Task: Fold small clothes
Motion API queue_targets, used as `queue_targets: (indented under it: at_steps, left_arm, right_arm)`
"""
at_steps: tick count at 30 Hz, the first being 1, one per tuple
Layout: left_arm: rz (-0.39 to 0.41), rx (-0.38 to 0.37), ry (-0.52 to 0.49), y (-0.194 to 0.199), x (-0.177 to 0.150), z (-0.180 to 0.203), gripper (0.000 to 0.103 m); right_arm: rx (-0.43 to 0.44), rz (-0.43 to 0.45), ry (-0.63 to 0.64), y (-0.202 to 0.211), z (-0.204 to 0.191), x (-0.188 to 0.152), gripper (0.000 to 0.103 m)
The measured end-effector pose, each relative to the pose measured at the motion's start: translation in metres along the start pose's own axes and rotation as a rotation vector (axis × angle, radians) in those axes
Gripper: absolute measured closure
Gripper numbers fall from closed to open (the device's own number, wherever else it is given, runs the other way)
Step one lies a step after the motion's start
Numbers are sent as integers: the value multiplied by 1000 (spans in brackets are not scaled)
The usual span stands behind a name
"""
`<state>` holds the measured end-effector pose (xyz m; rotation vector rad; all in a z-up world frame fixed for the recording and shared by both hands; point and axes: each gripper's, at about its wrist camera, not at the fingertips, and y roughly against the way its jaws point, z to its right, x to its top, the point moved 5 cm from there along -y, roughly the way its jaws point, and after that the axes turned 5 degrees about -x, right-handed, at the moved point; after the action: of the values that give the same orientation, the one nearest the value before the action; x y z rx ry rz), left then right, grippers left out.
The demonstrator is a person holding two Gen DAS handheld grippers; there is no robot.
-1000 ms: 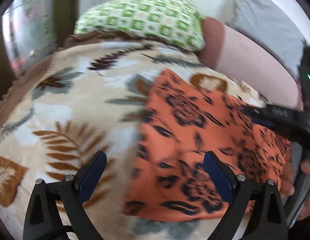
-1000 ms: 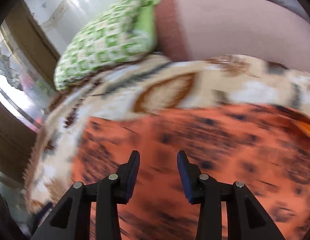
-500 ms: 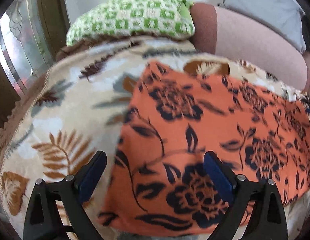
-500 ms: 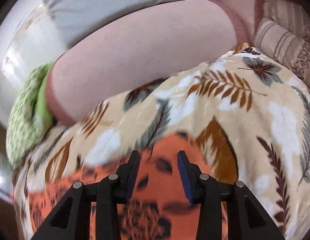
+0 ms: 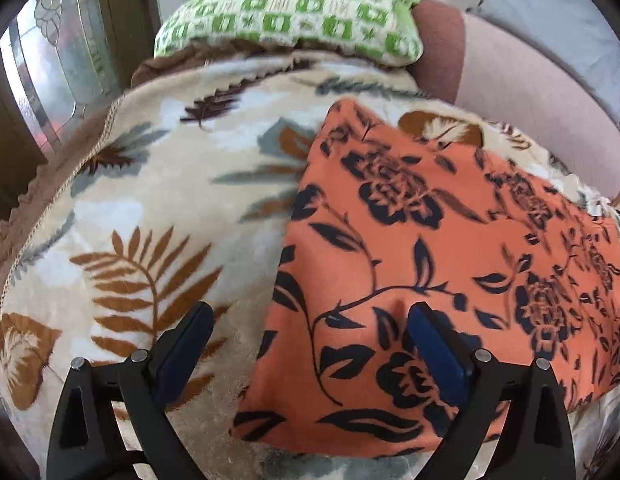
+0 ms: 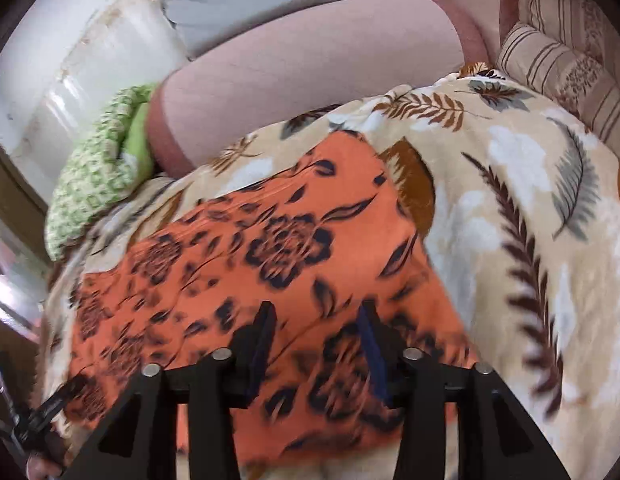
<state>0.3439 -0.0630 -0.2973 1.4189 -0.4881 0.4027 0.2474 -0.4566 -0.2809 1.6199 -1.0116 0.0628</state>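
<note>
Orange floral-print fabric garment (image 5: 430,248), thin, limp and likely light, lies flat on the leaf-patterned fleece blanket (image 5: 142,208) under the wide, empty left gripper (image 5: 310,344) and opening, empty right gripper (image 6: 318,340), best pinched at a near corner.

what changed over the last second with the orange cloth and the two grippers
The right gripper has swung out of the left wrist view, where it reached in over the orange floral cloth a second ago; its fingers are opening with nothing pinched between them. The cloth now lies as a flat folded rectangle on the leaf-print blanket. The left gripper stayed open over the cloth's near left edge; the green pillow is unmoved.
</note>
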Motion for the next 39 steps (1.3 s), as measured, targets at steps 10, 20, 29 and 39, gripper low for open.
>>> queue_targets:
  at_steps: [10, 20, 29, 39]
  left_arm:
    - [-65, -35, -50, -8, -10, 17, 2]
    - [-5, 44, -11, 10, -4, -15, 2]
    - [-20, 35, 61, 1, -5, -27, 1]
    - [95, -28, -86, 28, -3, 14, 1]
  right_arm:
    - [153, -103, -202, 13, 23, -21, 48]
    - [207, 5, -322, 39, 58, -29, 44]
    - [134, -74, -457, 3, 90, -28, 58]
    - [290, -175, -514, 10, 69, -54, 42]
